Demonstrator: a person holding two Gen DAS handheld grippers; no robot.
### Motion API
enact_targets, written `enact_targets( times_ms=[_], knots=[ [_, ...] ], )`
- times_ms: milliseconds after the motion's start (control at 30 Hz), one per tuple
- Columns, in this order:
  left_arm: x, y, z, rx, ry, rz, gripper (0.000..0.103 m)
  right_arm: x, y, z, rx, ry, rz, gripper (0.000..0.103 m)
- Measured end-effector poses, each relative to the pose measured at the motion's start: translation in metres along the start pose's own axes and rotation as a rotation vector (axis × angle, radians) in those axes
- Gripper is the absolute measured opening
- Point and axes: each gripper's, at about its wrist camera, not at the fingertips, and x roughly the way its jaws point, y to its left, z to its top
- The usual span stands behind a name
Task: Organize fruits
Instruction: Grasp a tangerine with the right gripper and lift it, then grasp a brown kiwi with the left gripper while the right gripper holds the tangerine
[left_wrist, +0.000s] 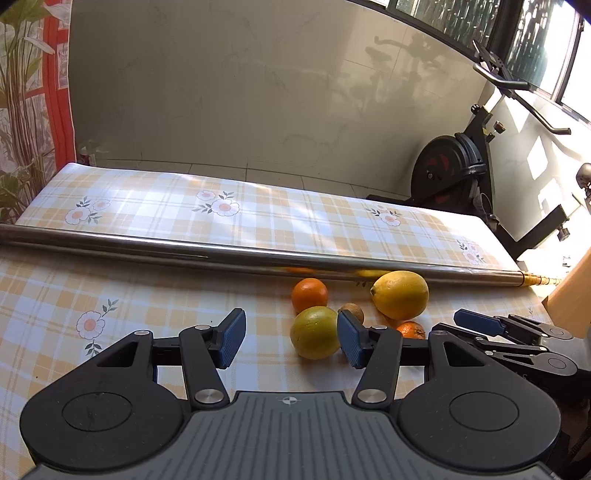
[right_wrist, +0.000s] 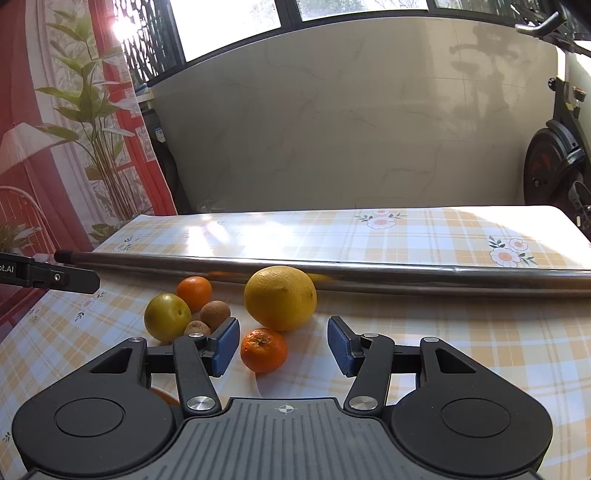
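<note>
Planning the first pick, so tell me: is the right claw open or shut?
Open. The right claw has its blue pads apart, the small orange lying untouched between them.

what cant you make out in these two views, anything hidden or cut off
- Orange thing, right wrist view: mostly hidden under the right gripper body, identity unclear.
- Small mandarin, left wrist view: lower part hidden behind the left gripper.
- Metal pole: right end cut off by the right wrist view's edge.
- Second brown fruit: partly behind the fingers.
</note>
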Motion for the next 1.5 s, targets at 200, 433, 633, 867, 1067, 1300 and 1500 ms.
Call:
enact_targets(
  times_ms=[200, 433, 633, 867, 1067, 1300, 1500],
  knots=[
    [0.017, -0.004, 0.004, -0.005, 0.017, -0.015, 0.057, 0.023, 0.005, 0.000, -0.010, 0.070, 0.030, 0.046],
    [0.024, -0.011, 0.000, 0.022, 0.043, -0.042, 0.053, 0.035, 0.011, 0.000, -0.031, 0.109, 0.041, 0.034],
    [0.031, -0.018, -0.007, 0.020, 0.089, -0.076, 0.047, 0.031, 0.011, -0.003, -0.035, 0.110, 0.048, 0.031],
    [0.049, -0.024, -0.010, -0.040, 0.165, -0.130, 0.041, 0.018, 0.007, -0.008, -0.011, 0.095, 0.049, 0.031],
    [0.065, -0.046, -0.009, 0.022, 0.208, -0.135, 0.034, 0.011, 0.001, -0.012, 0.007, 0.092, 0.037, 0.031],
    [0.082, -0.062, -0.009, 0.069, 0.205, -0.090, 0.034, 0.002, -0.006, -0.015, 0.019, 0.078, 0.036, 0.031],
    [0.087, -0.077, -0.012, 0.184, 0.188, -0.029, 0.034, -0.004, -0.007, -0.017, 0.019, 0.072, 0.034, 0.031]
  ],
)
